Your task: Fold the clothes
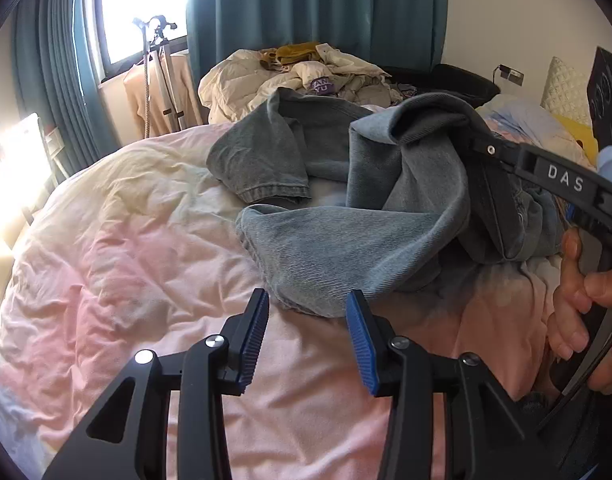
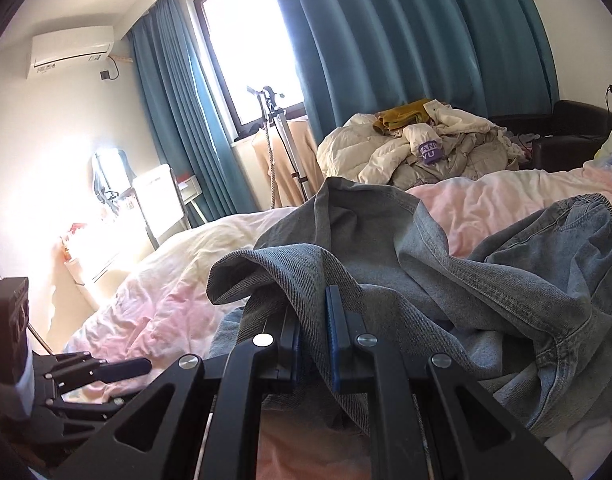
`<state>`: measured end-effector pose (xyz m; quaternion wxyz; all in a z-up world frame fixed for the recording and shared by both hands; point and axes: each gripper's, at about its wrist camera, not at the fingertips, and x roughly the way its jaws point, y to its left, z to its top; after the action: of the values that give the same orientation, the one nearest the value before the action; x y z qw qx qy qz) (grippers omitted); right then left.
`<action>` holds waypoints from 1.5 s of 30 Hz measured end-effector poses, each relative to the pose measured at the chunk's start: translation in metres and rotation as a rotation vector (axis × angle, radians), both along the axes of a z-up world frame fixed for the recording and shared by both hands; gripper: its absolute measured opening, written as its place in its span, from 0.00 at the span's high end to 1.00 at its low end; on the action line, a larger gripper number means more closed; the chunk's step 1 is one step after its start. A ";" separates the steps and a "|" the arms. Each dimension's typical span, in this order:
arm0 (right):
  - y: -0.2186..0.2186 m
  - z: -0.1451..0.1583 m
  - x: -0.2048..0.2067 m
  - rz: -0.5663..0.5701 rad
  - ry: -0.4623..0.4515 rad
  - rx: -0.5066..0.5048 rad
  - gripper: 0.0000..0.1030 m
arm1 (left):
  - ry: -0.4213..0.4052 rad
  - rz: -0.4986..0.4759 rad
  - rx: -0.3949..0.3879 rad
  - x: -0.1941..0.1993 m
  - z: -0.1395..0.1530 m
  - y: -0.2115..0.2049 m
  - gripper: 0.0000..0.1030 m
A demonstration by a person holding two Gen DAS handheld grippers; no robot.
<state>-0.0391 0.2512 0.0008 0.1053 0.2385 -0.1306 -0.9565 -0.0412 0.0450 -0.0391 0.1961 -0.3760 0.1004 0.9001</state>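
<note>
A: Right gripper [image 2: 312, 344] first; what's it doing?

B: Pressed together on a fold of the jeans [image 2: 446, 280]; denim bunched betw. the two blue pads [image 2: 333, 344] and draped over the left one; fabric lifted there into a ridge. In the left view you see it from the side, black arm marked "DAS", a hand [image 1: 578, 312] wrapped round its handle at the right edge.

A: And the left gripper [image 1: 308, 336]?

B: Spread, nothing betw. the fingers; blue pads [image 1: 358, 340] apart, pointing down at the bed; the near edge of the denim lies just beyond the tips, close to the right pad; can't tell if it touches. In the right view it's only a dark shape at the lower left.

A: Where's the jeans overall?

B: On the bed, on the pink-and-cream duvet [image 1: 126, 260]; crumpled, not flat; one leg end w/ a stitched hem [image 1: 274, 190] lies toward the far side; the waistband [image 2: 586, 204] w/ gathered elastic sits to the right in the right view.

A: Beyond that?

B: Heap of pale clothes [image 2: 418, 152] at the far end of the bed, a mustard piece [image 2: 402, 114] on top, sth purple w/ white letters in it; teal curtains [image 2: 406, 40] behind; bright window [image 2: 250, 40]; a stand [image 2: 274, 140] w/ a peach garment in front of it; a/c unit [image 2: 72, 50] high on the left wall; black chair [image 2: 574, 132] far right.
</note>
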 end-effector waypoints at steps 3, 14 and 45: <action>0.004 0.005 0.004 -0.002 0.012 -0.009 0.90 | 0.023 -0.052 -0.012 0.009 -0.004 0.010 0.60; 0.020 0.016 0.007 0.019 0.038 -0.121 0.90 | 0.112 0.067 -0.146 -0.007 -0.039 0.033 0.60; -0.010 0.071 0.066 0.103 0.326 0.078 0.96 | 0.133 0.316 0.546 0.056 0.095 -0.133 0.96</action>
<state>0.0265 0.2415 0.0723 0.1647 0.0906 -0.0624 -0.9802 0.0148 -0.0876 0.0561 0.1407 -0.2610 -0.1918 0.9356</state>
